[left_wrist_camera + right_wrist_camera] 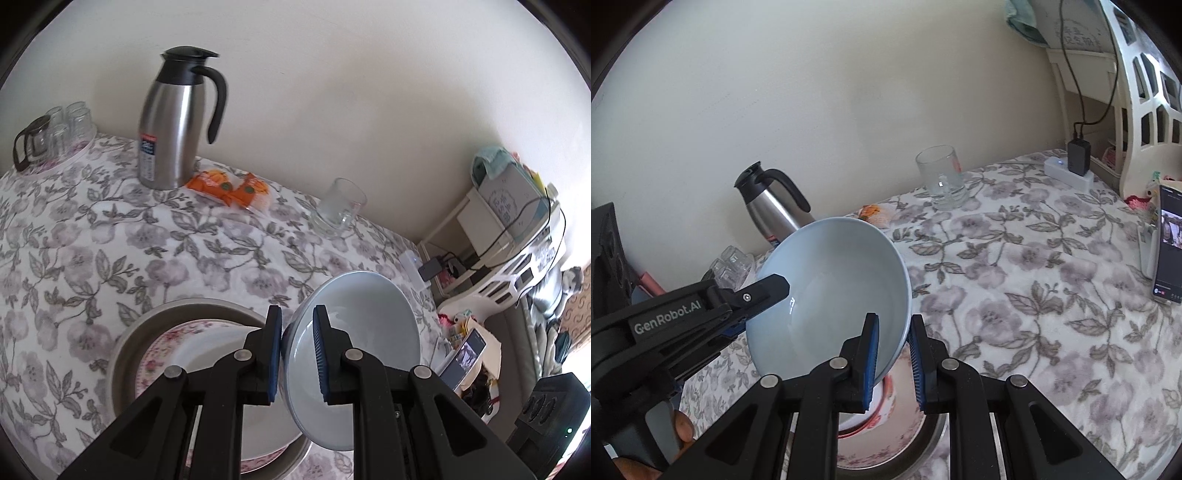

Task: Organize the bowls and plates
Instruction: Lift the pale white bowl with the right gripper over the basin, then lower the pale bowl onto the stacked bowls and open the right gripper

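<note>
Both tongs point(297, 354) point(894, 360) clamping tilted bowl point(831, 295) rim over plates point(192, 343); uneven pull risking slip, bowl dropping, chipping.

Each camera rides just behind its own claw and looks forward and down along the fingers, very near them. The left one, over the left claw point(297, 354), faces across the flowered worktop point(110, 240) toward the wall, with the steel jug point(177, 122) at the far left and a shelf at the right edge. The right one, over the right claw point(894, 363), faces the same wall from the other side. Both views share the pale blue bowl point(365, 332) point(834, 291), the jug point(772, 206), the glass mug point(340, 203) point(942, 177) and the stacked plates point(207, 339) below.
</note>
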